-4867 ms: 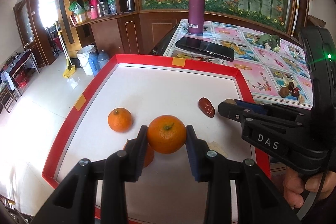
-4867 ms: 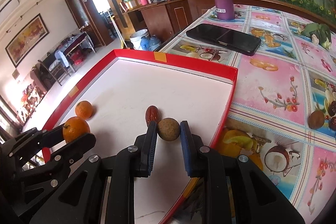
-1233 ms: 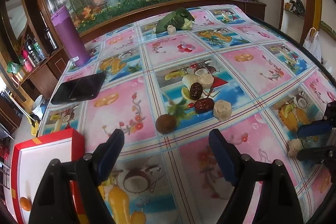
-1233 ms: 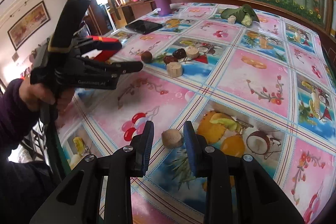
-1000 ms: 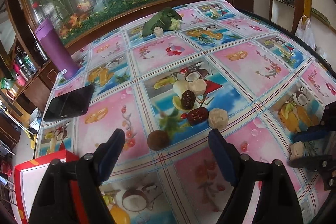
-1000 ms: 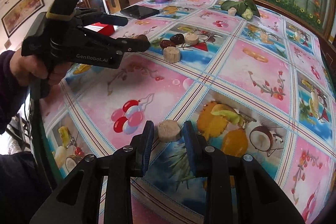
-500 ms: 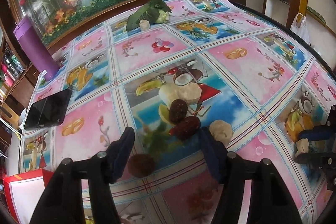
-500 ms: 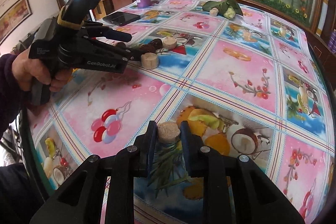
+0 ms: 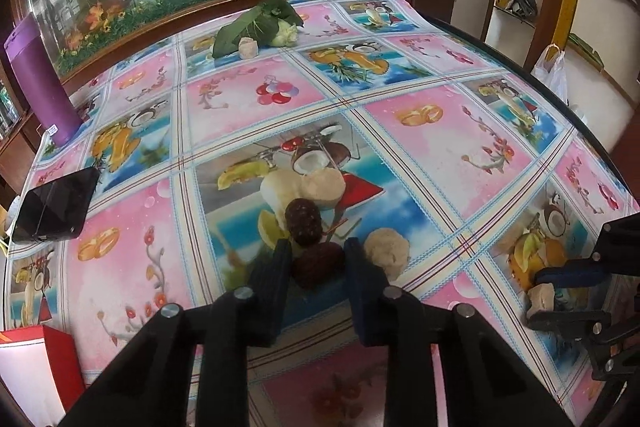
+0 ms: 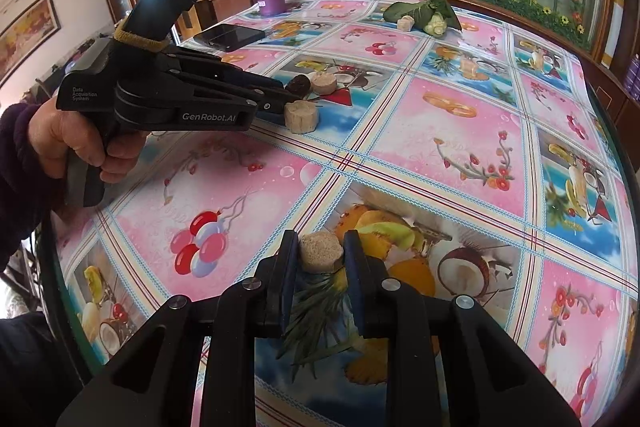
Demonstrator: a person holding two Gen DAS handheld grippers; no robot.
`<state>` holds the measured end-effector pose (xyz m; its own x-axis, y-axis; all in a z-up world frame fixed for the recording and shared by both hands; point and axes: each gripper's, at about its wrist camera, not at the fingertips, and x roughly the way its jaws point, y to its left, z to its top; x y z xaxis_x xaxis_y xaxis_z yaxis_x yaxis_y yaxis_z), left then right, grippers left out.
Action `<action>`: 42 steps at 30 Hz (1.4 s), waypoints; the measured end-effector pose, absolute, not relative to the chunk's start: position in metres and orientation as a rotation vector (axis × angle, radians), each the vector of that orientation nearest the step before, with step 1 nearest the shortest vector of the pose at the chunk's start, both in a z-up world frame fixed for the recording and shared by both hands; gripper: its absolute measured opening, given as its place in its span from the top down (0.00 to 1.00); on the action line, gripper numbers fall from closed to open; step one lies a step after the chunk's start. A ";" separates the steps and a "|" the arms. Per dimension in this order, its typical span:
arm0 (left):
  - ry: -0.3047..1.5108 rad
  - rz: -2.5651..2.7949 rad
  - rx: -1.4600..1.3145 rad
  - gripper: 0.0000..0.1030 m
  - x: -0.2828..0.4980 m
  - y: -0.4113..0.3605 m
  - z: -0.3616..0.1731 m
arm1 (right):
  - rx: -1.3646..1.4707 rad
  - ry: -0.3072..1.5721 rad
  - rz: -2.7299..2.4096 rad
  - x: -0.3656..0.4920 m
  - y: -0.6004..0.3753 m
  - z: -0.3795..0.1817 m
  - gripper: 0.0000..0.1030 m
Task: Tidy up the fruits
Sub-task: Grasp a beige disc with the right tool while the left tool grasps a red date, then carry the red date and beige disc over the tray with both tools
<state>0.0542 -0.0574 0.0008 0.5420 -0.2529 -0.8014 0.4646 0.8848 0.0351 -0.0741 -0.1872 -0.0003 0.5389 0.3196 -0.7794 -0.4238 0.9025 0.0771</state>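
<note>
Fruits: loose cluster mid-surface (image 9: pixel 460 155), red tray (image 9: pixel 36 367) at left edge, likely the drop spot.
Left tool (image 9: pixel 316 267): pads straddling dark date (image 9: pixel 318 265), look about touching, lined up for pickup.
Right tool (image 10: pixel 322 259): clamped on tan chunk (image 10: pixel 321 251), prob. tray-bound.
Others: 2nd date (image 9: pixel 303 217), pale pcs just beside.

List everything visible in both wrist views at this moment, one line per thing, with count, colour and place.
Red dates: two, dark red-brown, table centre; the nearer one between the left gripper's fingers.
Beige round chunks: five; three by the dates, one by the greens, one in the right gripper.
Leafy greens: one bunch, green, far table edge.
Flask: one, purple, far left.
Phone: one, black, left edge.
Tray: one, red rim, lower left corner.
Tablecloth: pink and blue fruit print.
Left gripper: black, closing around a date.
Right gripper: black, shut on a chunk.
</note>
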 end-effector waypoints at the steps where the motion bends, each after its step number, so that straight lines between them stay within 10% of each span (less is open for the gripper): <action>1: 0.906 -0.429 0.244 0.71 0.054 -0.056 0.001 | -0.125 0.898 0.444 -0.074 -0.187 0.000 0.78; 26: 0.785 -0.346 0.022 0.72 -0.048 0.006 0.040 | 0.096 0.835 0.307 -0.050 -0.213 0.013 0.78; 42: 0.707 -0.110 -0.085 0.72 -0.119 0.130 0.055 | 0.151 0.805 0.540 -0.043 -0.062 0.023 0.79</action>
<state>-0.1189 0.1302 0.0549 0.7546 -0.1291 -0.6433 0.0716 0.9908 -0.1148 -0.0429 -0.0624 0.0226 0.5669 0.5135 -0.6442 -0.4014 0.8550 0.3283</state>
